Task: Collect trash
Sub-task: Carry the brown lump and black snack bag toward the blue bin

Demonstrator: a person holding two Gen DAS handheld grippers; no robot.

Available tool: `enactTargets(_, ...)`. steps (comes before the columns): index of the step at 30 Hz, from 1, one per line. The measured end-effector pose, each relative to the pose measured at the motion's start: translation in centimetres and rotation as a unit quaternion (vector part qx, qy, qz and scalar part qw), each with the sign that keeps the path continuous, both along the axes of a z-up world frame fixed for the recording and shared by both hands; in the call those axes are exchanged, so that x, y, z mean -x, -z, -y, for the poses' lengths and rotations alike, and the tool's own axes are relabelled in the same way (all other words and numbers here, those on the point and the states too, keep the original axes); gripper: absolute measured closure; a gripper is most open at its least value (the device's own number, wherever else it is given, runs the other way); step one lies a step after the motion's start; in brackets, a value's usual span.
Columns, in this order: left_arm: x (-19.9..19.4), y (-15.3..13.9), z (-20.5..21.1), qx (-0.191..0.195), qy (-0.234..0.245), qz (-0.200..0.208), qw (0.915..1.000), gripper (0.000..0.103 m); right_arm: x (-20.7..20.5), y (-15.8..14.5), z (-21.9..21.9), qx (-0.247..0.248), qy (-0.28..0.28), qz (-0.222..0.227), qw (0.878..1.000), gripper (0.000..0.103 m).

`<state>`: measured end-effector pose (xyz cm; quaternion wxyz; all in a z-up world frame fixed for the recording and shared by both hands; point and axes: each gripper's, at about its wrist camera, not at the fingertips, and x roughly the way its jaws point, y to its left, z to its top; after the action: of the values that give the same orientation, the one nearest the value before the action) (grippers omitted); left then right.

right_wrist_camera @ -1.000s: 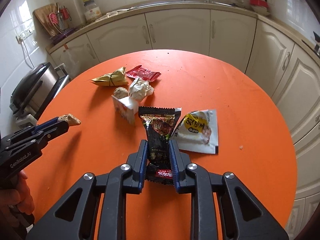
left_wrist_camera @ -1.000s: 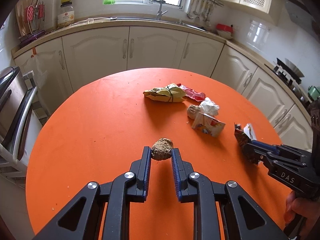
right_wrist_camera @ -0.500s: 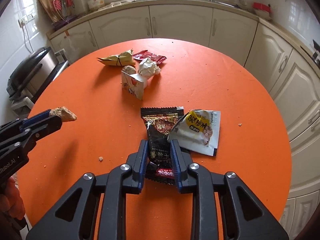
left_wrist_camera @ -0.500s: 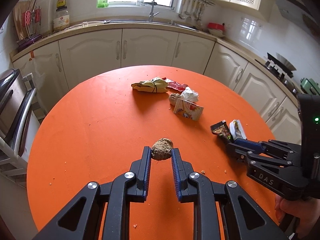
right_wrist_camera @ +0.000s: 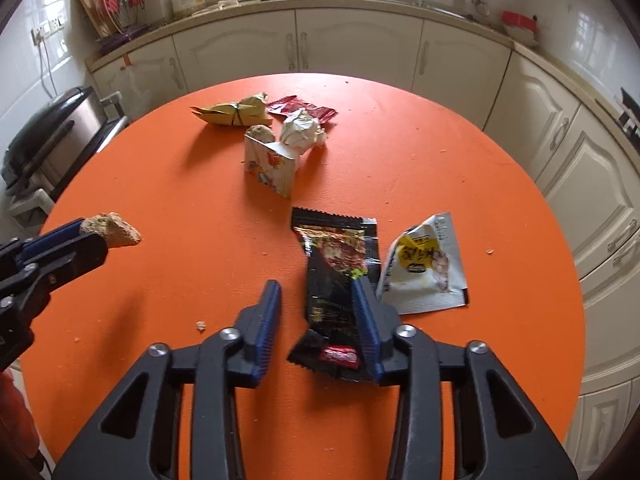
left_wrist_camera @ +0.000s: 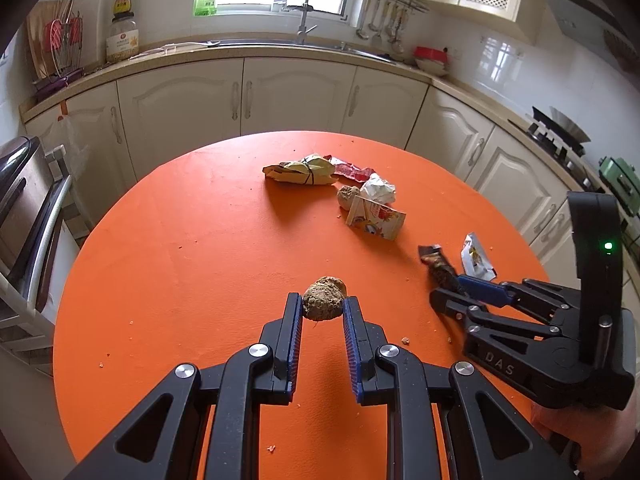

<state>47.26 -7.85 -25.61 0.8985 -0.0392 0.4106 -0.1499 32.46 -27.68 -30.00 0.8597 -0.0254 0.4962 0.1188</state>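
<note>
My left gripper is shut on a brown crumbly lump and holds it above the orange round table. The lump also shows at the left edge of the right wrist view. My right gripper is open near the table's right side. A black snack wrapper lies between its fingers, leaning on the right one, and the left pad is clear of it. A white and yellow wrapper lies just to the right. The right gripper shows in the left wrist view too.
Farther back on the table sit a yellow folded wrapper, a red wrapper, crumpled white paper, a small carton and a second brown lump. Crumbs dot the table. Kitchen cabinets ring it, with a bin at the left.
The right gripper's jaws have parted from the black wrapper, which now rests on the table. The left gripper with the lump has drawn back and come nearer the right gripper.
</note>
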Motion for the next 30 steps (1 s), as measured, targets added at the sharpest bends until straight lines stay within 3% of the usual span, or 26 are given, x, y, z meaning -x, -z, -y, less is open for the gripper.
enactTargets(3,0.5,-0.4,-0.1,0.001,-0.002,0.000,1.0000,0.087,0.7,-0.3,0.7,-0.035,-0.002,-0.007,0.999,0.090)
enactTargets(9,1.7,-1.4,-0.2,0.000,0.001,0.007,1.0000,0.087,2.8,-1.4,2.4,-0.114,0.001,-0.016,0.993,0.091)
enactTargets(18,4.2,-3.9,1.2,0.004,0.019,0.031,0.9993,0.087,5.3,-4.4,3.7,-0.133,0.003,0.014,0.991,0.091)
enactTargets(30,8.6,-10.2,6.8,0.018,0.081,0.104,0.9911,0.087,9.8,-12.8,10.6,-0.128,0.043,0.111,0.985,0.091)
